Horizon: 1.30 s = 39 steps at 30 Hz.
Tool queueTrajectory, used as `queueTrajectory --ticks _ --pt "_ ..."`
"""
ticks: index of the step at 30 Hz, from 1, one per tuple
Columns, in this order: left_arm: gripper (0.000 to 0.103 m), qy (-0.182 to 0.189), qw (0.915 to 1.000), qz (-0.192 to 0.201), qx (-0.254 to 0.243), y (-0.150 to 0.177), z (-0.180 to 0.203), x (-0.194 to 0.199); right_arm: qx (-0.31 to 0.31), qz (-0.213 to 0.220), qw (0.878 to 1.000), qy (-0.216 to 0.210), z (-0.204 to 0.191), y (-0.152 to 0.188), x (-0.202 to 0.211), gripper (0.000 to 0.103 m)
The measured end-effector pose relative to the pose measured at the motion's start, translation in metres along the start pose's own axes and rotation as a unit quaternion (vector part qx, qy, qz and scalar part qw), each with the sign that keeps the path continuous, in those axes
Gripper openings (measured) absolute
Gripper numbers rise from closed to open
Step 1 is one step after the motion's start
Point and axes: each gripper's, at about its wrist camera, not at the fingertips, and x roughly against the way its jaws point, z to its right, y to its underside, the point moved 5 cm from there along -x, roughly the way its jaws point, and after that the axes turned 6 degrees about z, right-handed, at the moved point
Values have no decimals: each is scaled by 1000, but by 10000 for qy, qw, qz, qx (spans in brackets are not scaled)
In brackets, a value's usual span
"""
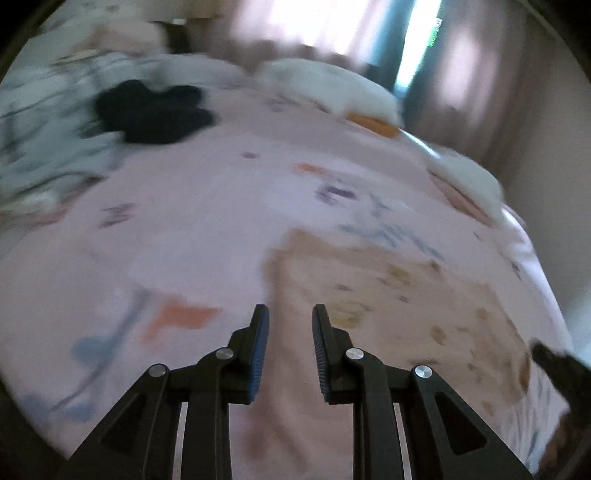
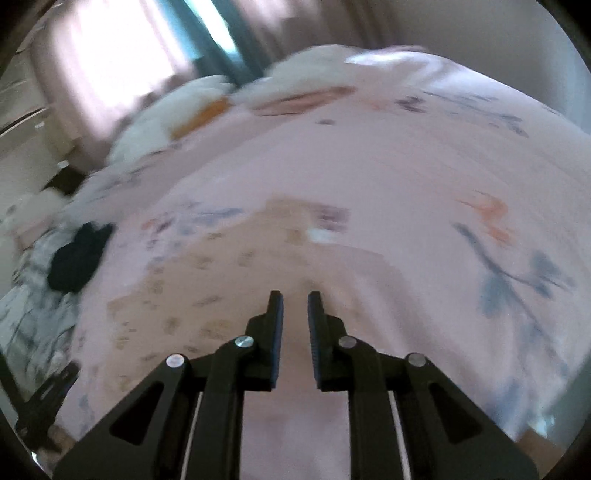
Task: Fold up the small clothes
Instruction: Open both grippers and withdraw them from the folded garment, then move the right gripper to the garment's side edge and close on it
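Over the soft pink printed bedsheet (image 1: 207, 229), both ribbed-padded tools, left tool (image 1: 290, 314) and right tool (image 2: 295, 299), stand slightly parted, empty.

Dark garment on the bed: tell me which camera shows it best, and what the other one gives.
The left wrist view: the dark garment appears larger, its lobed outline readable despite blur. The right wrist view shows it smaller, squeezed toward the left edge.

Home bedroom: bed under pink printed sheet (image 1: 207, 206), white pillows (image 1: 332, 85), curtained window (image 1: 295, 22).
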Motion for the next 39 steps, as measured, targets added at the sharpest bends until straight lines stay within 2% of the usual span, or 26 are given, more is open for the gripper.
queueTrajectory --ticks 1,4,5,7,10,13,14,16,17,18,20,22,24,25,26,28,30,31,35,39 --pt "20 -27 9998 -170 -101 6 10 -13 77 -73 9999 71 -4 0 -11 16" --pt "20 -223 9987 -302 -357 22 21 -37 207 -244 9979 562 2 2 -37 17" --pt "20 -279 9983 -244 -444 24 20 -41 197 -309 9972 651 7 4 -42 16" --pt "21 -308 9980 8 -560 29 17 -40 181 -335 9978 549 17 4 -46 16" --pt "23 -117 9991 28 -411 32 9 -39 181 -363 9974 590 31 6 -44 11" --pt "29 24 9993 -84 -377 25 0 -45 8 -361 9981 504 37 7 -44 10" --pt "29 126 9995 -133 -258 25 -3 -46 33 -361 9973 635 39 7 -42 10" --pt "29 238 9994 -226 -67 22 -9 -48 137 -349 9929 1128 42 8 -35 14" --pt "29 278 9992 -281 15 22 -11 -46 157 -328 9889 1441 46 9 -29 24" --pt "29 289 9992 -290 42 22 -12 -45 111 -272 9873 1562 49 8 -22 37" --pt "29 288 9991 -312 79 22 -11 -39 -132 -142 9909 1332 51 10 -4 44" --pt "35 232 9991 -358 49 23 -9 -35 -489 -83 9956 793 48 15 13 58" --pt "49 277 9989 -380 -25 24 -4 -27 -881 -73 9956 310 46 23 25 88" --pt "63 338 9987 -382 -33 24 -1 -22 -1080 -101 9940 107 45 28 29 93" --pt "76 354 9987 -373 -23 24 1 -20 -1238 -164 9922 9 44 33 32 94" --pt "82 400 9987 -321 36 24 3 -16 -1453 -356 9887 0 42 44 32 94" --pt "82 409 9985 -336 154 24 2 -15 -1806 -611 9816 -53 42 58 29 94" --pt "82 402 9983 -363 234 23 1 -16 -2023 -698 9766 -221 42 65 26 95" --pt "84 564 9948 -570 620 22 -1 -15 -2327 -602 9697 -449 40 70 21 95" --pt "87 663 9931 -611 747 19 0 -12 -2839 -666 9518 -950 35 67 9 96"
